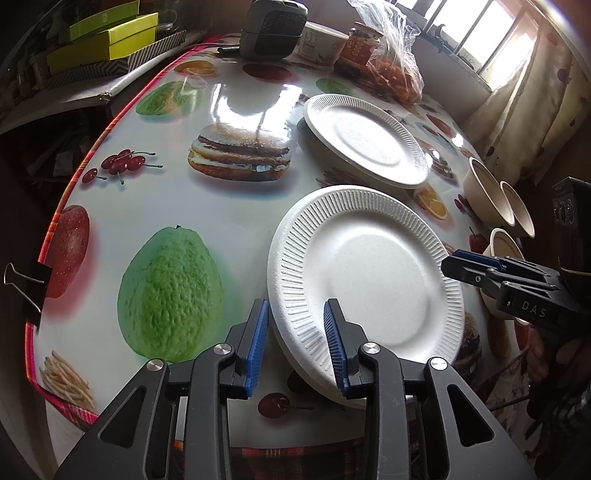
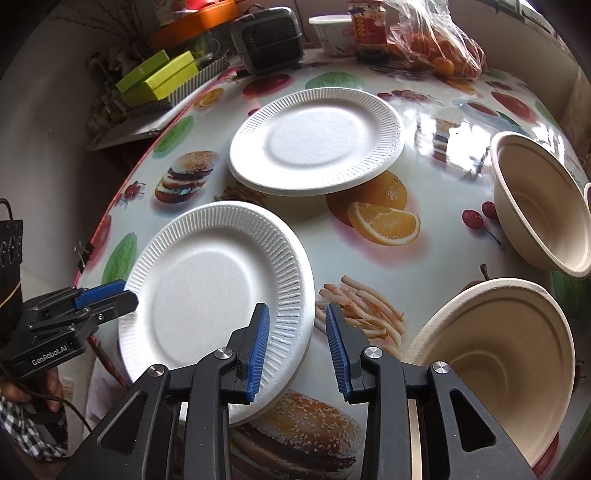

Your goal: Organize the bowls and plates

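A near white foam plate [image 1: 369, 280] [image 2: 218, 295] lies on the fruit-print table, its edge between the open fingers of both grippers. My left gripper [image 1: 297, 347] straddles its near rim; it shows from the side in the right wrist view [image 2: 122, 295]. My right gripper [image 2: 297, 347] straddles the plate's opposite rim and appears at the right of the left wrist view [image 1: 458, 264]. A far foam plate [image 1: 365, 142] [image 2: 316, 142] lies beyond. Beige bowls [image 2: 495, 369] [image 2: 539, 203] [image 1: 484, 192] stand at the right.
A dark box-like appliance [image 2: 267, 40], a white cup [image 2: 332, 33], a jar [image 2: 367, 29] and a plastic bag of oranges [image 2: 439, 48] stand at the table's far end. Green boxes [image 1: 107, 37] lie off the left edge. A binder clip [image 1: 26, 284] grips the tablecloth edge.
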A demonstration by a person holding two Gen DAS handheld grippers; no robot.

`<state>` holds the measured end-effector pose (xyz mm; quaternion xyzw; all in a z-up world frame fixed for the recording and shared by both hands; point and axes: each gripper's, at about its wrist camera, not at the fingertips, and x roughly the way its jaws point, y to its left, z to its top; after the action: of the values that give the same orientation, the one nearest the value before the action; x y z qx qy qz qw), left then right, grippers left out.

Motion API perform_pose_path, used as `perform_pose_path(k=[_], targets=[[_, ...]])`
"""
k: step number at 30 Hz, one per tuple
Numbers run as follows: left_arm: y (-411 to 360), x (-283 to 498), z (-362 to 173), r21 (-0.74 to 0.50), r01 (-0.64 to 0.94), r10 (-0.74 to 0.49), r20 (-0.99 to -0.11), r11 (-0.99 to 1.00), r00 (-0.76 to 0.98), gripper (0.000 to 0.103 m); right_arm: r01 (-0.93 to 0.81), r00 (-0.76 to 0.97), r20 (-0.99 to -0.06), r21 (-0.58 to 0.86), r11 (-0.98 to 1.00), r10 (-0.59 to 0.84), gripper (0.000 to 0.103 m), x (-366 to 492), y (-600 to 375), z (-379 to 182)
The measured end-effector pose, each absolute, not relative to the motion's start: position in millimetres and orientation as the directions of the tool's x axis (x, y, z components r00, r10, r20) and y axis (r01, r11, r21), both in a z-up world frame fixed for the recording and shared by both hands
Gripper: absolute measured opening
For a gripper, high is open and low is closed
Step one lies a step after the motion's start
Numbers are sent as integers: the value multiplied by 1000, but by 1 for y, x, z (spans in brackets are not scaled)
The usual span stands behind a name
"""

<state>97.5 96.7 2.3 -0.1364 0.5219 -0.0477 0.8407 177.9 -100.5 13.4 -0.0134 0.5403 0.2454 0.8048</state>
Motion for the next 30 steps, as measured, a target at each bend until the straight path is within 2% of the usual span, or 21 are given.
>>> perform_pose_path(k=[8, 16, 23, 30], targets=[[97, 102, 14, -287, -54, -228, -851, 956, 472, 34, -403, 317, -861, 257, 878, 397, 40, 179, -109, 24], [97, 127, 38, -303, -36, -242, -822, 952, 516, 35, -408, 401, -822, 235, 882, 404, 43, 191, -127, 62], [97, 164, 60, -308, -37, -236, -794, 951, 560, 35, -375, 485, -785, 212, 902, 386, 45, 225, -149, 92], [95, 210, 55, -314, -48, -238, -803, 948, 546, 35, -367, 480, -805, 177, 913, 349, 45, 275, -149, 88]])
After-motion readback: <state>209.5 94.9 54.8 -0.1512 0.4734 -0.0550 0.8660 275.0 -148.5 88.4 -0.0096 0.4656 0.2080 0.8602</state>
